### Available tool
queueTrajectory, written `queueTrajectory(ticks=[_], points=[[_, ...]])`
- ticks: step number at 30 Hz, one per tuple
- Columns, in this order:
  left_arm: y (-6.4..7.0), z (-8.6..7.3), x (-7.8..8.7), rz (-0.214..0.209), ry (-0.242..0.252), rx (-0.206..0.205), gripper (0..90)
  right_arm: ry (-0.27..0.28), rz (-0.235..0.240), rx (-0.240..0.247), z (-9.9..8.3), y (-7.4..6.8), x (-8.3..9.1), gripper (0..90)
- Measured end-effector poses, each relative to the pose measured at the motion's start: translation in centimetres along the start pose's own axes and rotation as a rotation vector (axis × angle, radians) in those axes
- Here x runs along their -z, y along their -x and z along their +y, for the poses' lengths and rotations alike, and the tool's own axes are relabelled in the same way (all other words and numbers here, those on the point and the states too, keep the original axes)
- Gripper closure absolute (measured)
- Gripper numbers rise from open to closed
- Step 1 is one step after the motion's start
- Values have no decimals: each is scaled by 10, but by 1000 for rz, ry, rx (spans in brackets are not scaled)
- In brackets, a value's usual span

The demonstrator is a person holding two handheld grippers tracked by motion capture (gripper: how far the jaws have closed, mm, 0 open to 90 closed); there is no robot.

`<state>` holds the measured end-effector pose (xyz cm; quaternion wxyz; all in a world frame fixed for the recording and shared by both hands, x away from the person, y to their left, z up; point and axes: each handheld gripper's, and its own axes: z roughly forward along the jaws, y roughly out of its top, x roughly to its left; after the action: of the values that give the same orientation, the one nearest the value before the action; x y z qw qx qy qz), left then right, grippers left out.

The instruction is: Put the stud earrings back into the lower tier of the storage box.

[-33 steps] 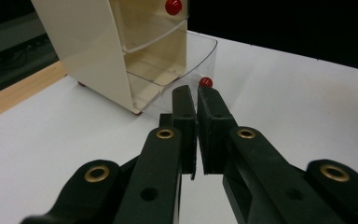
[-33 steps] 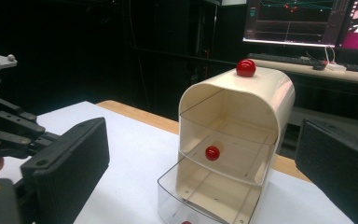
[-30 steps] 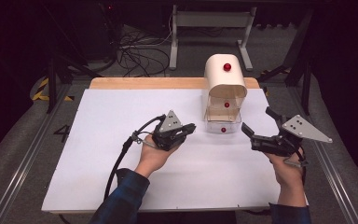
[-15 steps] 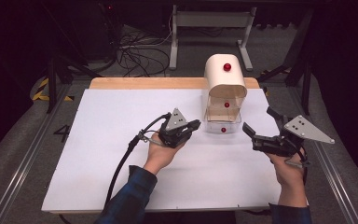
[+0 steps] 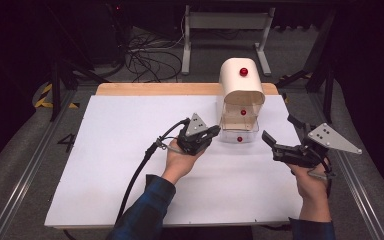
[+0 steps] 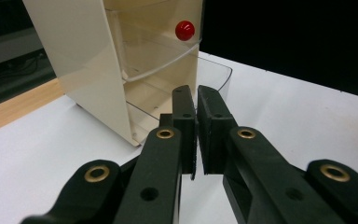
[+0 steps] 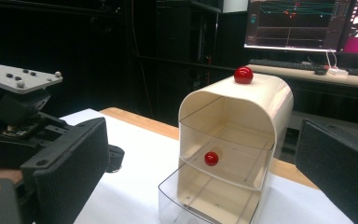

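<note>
White table (image 5: pixel 130 165) spreads wide under you, with the cream drawer cabinet (image 5: pixel 241 95) standing toward its far right side and a wooden strip (image 5: pixel 155 89) running behind it. Its lowest clear drawer (image 5: pixel 238 134) is slid out toward you, while the one above sits flush in the shell.

Now the change: over the last second your left claw (image 5: pixel 211 133) has crept right and forward, and its tips are now just beside the pulled-out drawer's left corner. Your left gripper view shows the jaws clenched together with only a sliver of gap and nothing between them, aimed at the cabinet's near edge. That reads like a nudge coming, probably to push the drawer home or steady the shell.

Your right claw (image 5: pixel 277 138) has barely moved and hangs off to the right of the cabinet, jaws spread wide apart and empty.

Smallest of all, the red knobs: one on the drawer front (image 5: pixel 239 139), one on the middle drawer (image 7: pixel 210 158), one on top (image 7: pixel 243 74).
</note>
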<state>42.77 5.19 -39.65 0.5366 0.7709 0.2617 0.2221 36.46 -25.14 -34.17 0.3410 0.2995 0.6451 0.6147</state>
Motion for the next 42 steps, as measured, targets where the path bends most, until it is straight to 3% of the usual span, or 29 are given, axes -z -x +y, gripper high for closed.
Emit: queueTrajectory(ticks=[23, 37, 42], points=[[-9, -2, -33, 55, 4, 88, 866, 16, 4, -15, -1, 6, 3, 36], [-10, -4, -48, 74, -21, 105, 865, 21, 8, -19, -1, 7, 4, 36], [-8, -3, -53, 85, -35, 93, 865, 21, 5, -21, -1, 8, 5, 36]])
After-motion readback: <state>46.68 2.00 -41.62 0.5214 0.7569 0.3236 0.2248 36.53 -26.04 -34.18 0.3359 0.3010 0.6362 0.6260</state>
